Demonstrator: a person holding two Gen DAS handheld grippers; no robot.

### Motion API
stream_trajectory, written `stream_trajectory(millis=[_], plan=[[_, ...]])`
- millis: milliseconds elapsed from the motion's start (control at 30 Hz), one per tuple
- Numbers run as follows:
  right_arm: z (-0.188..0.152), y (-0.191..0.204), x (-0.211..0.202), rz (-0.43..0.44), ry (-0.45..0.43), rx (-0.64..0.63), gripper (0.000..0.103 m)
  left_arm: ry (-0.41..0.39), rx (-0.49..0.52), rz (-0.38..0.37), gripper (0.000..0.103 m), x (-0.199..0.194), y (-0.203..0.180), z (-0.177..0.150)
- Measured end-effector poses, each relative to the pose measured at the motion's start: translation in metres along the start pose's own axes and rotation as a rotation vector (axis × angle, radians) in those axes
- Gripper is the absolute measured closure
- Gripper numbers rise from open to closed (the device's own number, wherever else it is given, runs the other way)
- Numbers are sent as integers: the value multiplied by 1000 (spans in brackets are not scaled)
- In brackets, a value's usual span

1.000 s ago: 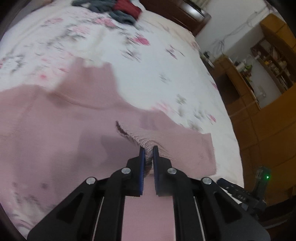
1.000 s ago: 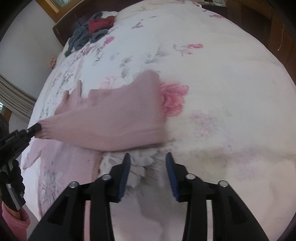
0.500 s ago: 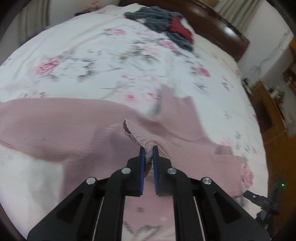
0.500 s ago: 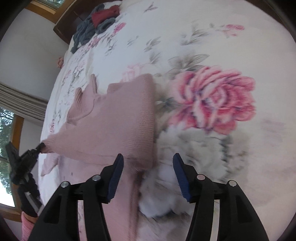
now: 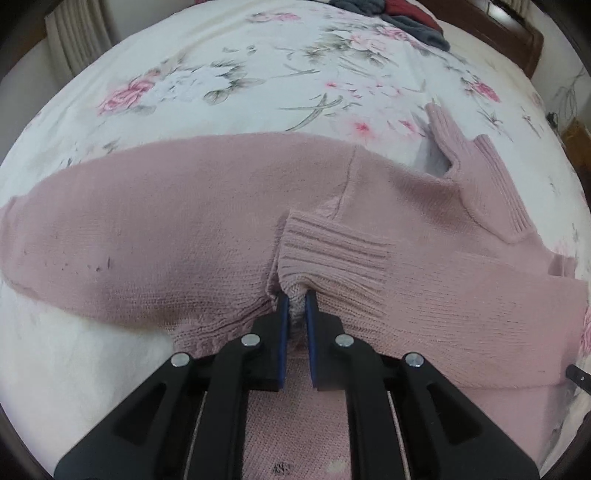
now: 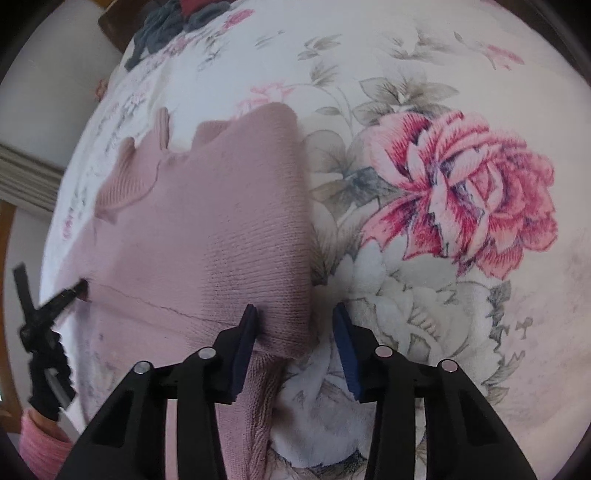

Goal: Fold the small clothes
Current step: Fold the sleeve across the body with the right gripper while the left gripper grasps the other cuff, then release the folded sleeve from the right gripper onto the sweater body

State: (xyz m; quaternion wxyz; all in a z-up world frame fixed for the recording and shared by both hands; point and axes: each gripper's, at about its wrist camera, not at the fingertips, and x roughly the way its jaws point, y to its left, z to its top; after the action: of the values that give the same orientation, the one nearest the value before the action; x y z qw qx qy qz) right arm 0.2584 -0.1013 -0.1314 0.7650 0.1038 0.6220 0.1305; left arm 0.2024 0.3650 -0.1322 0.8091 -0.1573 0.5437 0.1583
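Observation:
A pink knitted sweater [image 5: 184, 221] lies spread on a floral bedspread [image 5: 221, 74]. My left gripper [image 5: 295, 302] is shut on the ribbed cuff [image 5: 332, 251] of one sleeve, which is folded over the sweater's body. The ribbed collar [image 5: 476, 173] lies at the right. In the right wrist view the same sweater [image 6: 207, 229] fills the left half. My right gripper [image 6: 293, 325] stands open, its jaws on either side of the sweater's folded right edge. The left gripper [image 6: 70, 293] shows there as a black tip at the far left.
A heap of grey and red clothes [image 5: 399, 11] lies at the far end of the bed, also seen in the right wrist view as clothes [image 6: 173, 22]. A dark wooden headboard [image 5: 517, 33] runs behind it. A pink sleeve [image 6: 40, 446] shows at the lower left.
My left gripper has carried the cuff across and down onto the sweater's body. My right gripper has moved closer to the sweater's edge and stays open.

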Motion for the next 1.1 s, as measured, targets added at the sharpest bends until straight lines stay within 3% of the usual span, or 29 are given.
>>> stream_trajectory(millis=[100,200,367,533,633,767,833,933,1100], plan=[[-3,15,-17,-51,-35,-59,60,-62,-30,-19,89,-29,9,6],[-6,48,-44,-36,-106,-146,57,-126,17,-53,87,-58,1,7],[-6,89,-27,15,-45,-191,54,-31,110,-171,84,-49,-37,-4],[-4,84,14,-31,36,-146,54,121,37,-172,85,12,-30,-18],[-4,71,31,-1,62,-103,54,117,-31,-253,84,22,-16,-21],[-4,76,31,-28,58,-116,52,113,12,-246,86,13,-17,-20],[-2,89,27,-50,43,-127,52,84,20,-241,79,-1,-16,-20],[-12,108,10,-14,9,-174,44,-6,-24,-260,49,-36,21,-20],[-27,132,-2,51,11,-220,41,-80,-137,-172,46,-67,117,-16]])
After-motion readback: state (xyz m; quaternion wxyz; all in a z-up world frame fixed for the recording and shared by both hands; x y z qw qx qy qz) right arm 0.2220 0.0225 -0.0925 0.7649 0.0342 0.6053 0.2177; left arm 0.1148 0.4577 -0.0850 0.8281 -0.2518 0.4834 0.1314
